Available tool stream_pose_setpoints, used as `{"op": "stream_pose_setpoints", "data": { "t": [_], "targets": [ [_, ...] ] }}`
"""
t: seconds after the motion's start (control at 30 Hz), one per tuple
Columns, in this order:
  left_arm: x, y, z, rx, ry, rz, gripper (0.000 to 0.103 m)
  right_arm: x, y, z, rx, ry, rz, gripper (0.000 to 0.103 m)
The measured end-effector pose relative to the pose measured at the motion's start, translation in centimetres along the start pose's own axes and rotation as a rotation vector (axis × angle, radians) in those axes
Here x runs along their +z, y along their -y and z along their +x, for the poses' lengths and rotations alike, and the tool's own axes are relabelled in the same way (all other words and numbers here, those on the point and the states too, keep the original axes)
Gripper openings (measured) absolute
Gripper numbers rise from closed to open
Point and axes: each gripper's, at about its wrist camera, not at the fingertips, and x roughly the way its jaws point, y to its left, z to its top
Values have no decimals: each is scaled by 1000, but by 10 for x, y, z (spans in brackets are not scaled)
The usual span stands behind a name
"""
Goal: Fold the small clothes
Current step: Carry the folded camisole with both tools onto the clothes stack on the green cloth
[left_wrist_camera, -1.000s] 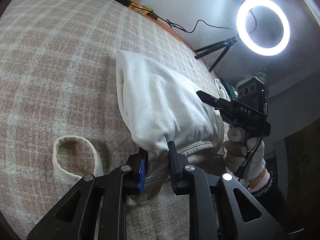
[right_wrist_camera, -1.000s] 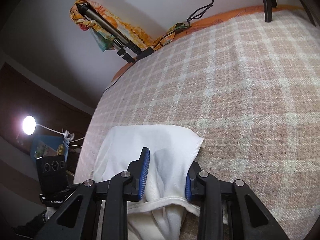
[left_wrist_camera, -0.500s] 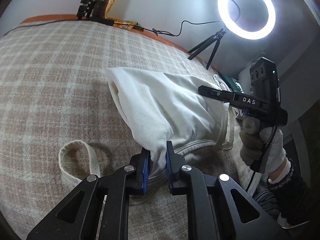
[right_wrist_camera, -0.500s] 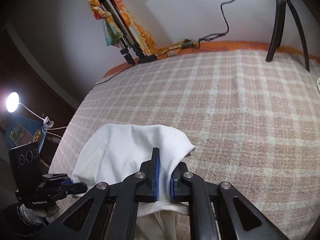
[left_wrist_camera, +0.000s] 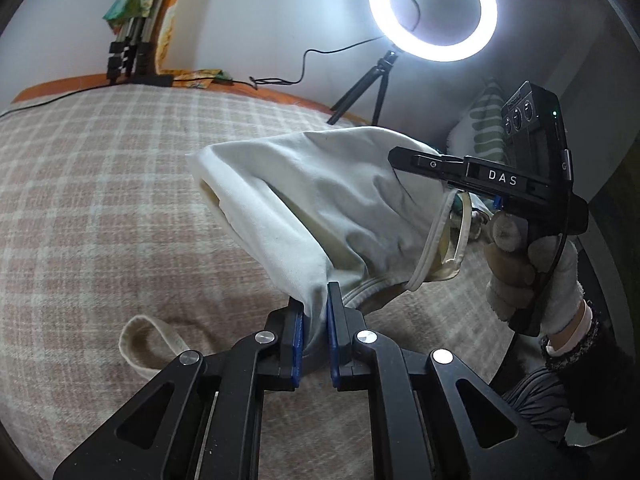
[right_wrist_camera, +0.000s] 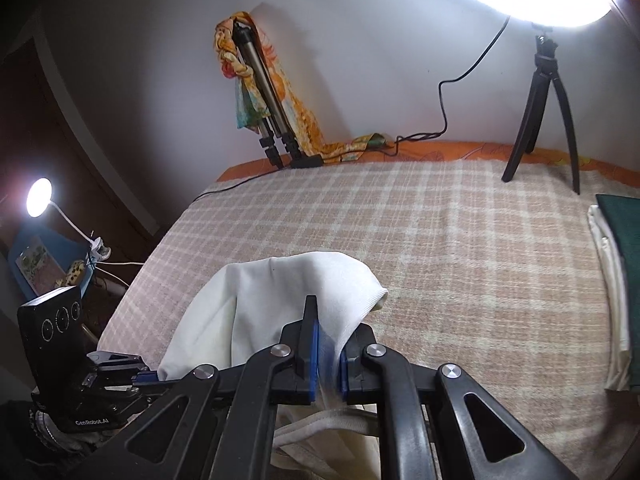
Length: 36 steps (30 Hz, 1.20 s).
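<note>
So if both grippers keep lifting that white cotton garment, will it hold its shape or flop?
The white cotton garment will likely flop: it sags between the left gripper and right gripper. It seems light, hanging from thin pinches. Its loose strap may dangle and snag.

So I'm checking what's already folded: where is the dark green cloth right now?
Right wrist view, far right edge: the dark green cloth lies on the plaid blanket, over a cream cloth, just right of the tripod.

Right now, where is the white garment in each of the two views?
Left wrist: the white garment fills the centre, stretched from the left tool at the bottom to the right tool.
Right wrist: the garment lies bottom centre, clamped in the right tool.
Shared landmark: ring light tripod.
</note>
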Motion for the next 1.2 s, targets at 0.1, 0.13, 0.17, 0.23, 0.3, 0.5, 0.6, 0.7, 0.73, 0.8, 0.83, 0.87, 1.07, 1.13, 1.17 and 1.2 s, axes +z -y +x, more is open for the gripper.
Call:
{"op": "stream_pose_setpoints", "data": {
  "t": [0.1, 0.13, 0.17, 0.23, 0.3, 0.5, 0.6, 0.7, 0.73, 0.8, 0.83, 0.87, 1.07, 1.13, 1.17, 1.2],
  "targets": [
    [2, 10, 0, -6, 6, 21, 8, -1, 2, -14, -11, 17, 3, 5],
    [4, 13, 1, -9, 8, 27, 8, -2, 3, -18, -13, 22, 4, 5],
    [5, 17, 1, -13, 10, 34, 8, -3, 4, -23, -19, 29, 5, 5],
    [7, 25, 3, -21, 11, 46, 8, -4, 7, -32, -24, 40, 11, 5],
    [10, 34, 5, -31, 12, 65, 8, -5, 11, -44, -32, 54, 13, 5],
    [23, 65, 13, -73, 13, 131, 8, -9, 30, -77, -59, 93, 33, 5],
    [30, 79, 21, -98, 9, 153, 7, -11, 45, -91, -65, 113, 58, 5],
    [39, 94, 34, -123, -1, 170, 7, -13, 60, -102, -77, 123, 77, 5],
    [42, 98, 38, -130, -4, 176, 7, -13, 64, -105, -84, 125, 77, 5],
    [48, 108, 47, -144, -5, 188, 7, -13, 76, -113, -96, 133, 85, 5],
    [51, 113, 52, -150, -5, 196, 7, -13, 82, -117, -99, 138, 92, 5],
    [54, 120, 58, -158, -4, 205, 7, -13, 89, -122, -105, 143, 99, 5],
    [70, 155, 89, -200, 0, 248, 7, -8, 130, -149, -153, 168, 127, 5],
    [77, 168, 101, -216, 0, 261, 7, -7, 144, -158, -175, 175, 133, 5],
    [80, 173, 105, -221, 1, 269, 7, -5, 150, -162, -185, 179, 135, 5],
    [83, 179, 110, -227, 1, 278, 7, -5, 157, -166, -195, 182, 139, 5]
  ]
}}
